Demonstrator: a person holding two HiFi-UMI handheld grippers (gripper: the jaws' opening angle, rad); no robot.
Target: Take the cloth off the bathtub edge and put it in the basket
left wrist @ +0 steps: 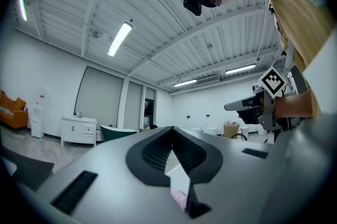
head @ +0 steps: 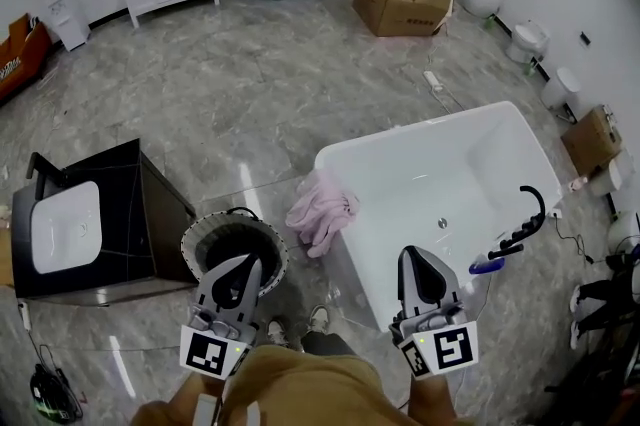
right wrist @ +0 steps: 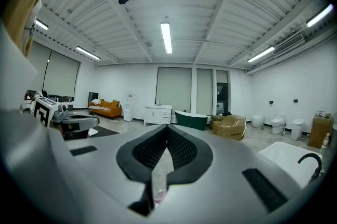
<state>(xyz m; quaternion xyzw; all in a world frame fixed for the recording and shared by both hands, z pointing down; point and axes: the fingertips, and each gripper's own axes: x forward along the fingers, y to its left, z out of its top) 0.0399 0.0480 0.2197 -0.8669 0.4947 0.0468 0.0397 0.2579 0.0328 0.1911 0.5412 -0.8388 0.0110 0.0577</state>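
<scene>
We see both grippers clenched and empty: left [head: 240, 266] over basket [head: 200, 232], right [head: 416, 256] over tub [head: 440, 174] near wall. Pink cloth [head: 320, 209] hangs on tub corner edge, beside basket, untouched.

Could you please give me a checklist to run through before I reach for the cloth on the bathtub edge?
1. Pink cloth draped over the bathtub corner, nothing on it: ok.
2. Basket upright on the floor beside the tub, mouth facing up: ok.
3. Basket has room inside: cannot tell, interior is dark.
4. Right gripper empty: ok.
5. Right gripper open for the grasp: not ok, jaws are together.
6. Left gripper empty, jaws together, above the basket: ok.
</scene>
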